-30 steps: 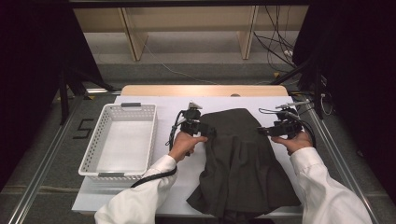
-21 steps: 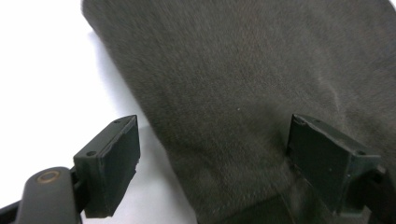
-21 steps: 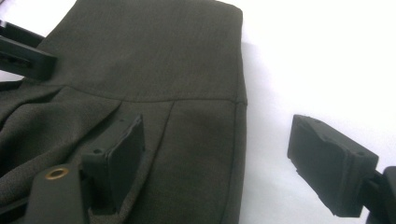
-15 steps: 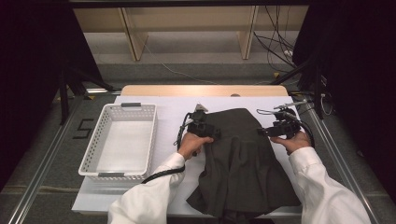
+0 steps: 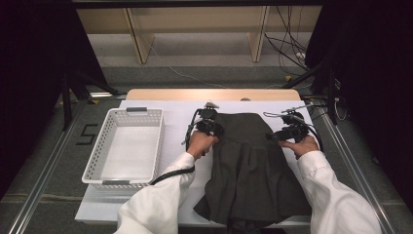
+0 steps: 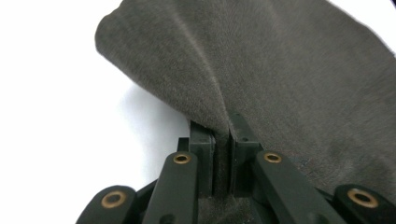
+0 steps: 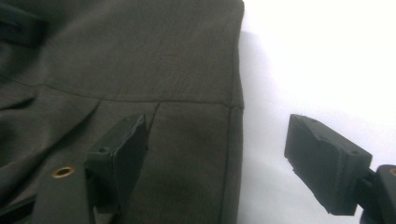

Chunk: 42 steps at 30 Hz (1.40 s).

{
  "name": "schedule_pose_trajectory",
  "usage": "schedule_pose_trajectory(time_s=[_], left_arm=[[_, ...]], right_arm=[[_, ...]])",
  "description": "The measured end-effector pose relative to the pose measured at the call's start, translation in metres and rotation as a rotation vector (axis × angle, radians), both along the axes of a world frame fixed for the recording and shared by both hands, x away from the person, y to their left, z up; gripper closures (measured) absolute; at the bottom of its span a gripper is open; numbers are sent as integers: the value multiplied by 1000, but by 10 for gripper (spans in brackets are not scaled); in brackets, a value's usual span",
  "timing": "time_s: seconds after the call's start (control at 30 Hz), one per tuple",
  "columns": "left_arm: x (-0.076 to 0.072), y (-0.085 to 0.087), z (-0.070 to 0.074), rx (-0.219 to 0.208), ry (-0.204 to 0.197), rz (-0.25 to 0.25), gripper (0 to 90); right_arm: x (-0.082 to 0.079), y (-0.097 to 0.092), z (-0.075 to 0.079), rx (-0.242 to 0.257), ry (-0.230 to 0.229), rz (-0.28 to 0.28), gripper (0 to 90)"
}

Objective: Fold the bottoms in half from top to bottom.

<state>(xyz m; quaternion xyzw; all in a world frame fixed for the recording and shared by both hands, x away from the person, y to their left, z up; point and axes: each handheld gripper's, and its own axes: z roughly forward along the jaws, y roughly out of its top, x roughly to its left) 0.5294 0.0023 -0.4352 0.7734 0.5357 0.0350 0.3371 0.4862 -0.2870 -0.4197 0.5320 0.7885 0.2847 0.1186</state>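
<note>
A dark grey skirt [image 5: 253, 170] lies flat on the white tabletop [image 5: 180, 122], its waistband at the far end and its hem hanging toward the near edge. A white basket [image 5: 124, 146] stands to its left, apart from it.

The left tool [image 5: 210, 127] sits at the skirt's far left corner. In the left gripper view its jaws have just been closing and now stand clenched on a fold of the cloth [image 6: 261, 79]: the fabric rises out of the narrow slot between the pads and drapes up and away over the tabletop, lifted off it at that corner.

The right tool [image 5: 287, 132] rests at the skirt's far right edge. In the right gripper view its jaws stand wide apart and released, one above the cloth [image 7: 140, 70] near a seam, the other over bare tabletop, so the skirt's edge runs between them, untouched by the pads.
</note>
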Motion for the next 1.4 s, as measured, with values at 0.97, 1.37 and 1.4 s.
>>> schedule_pose_trajectory(time_s=[0.97, 1.37, 1.4], left_arm=[[15, 5, 0, 9, -13, 26, 820], [15, 5, 0, 9, -5, 32, 820], [15, 5, -1, 9, -4, 32, 820]], right_arm=[[60, 23, -25, 5, 144, -40, 247], [67, 31, -42, -5, 214, -46, 263], [67, 32, -42, -5, 217, -45, 271]])
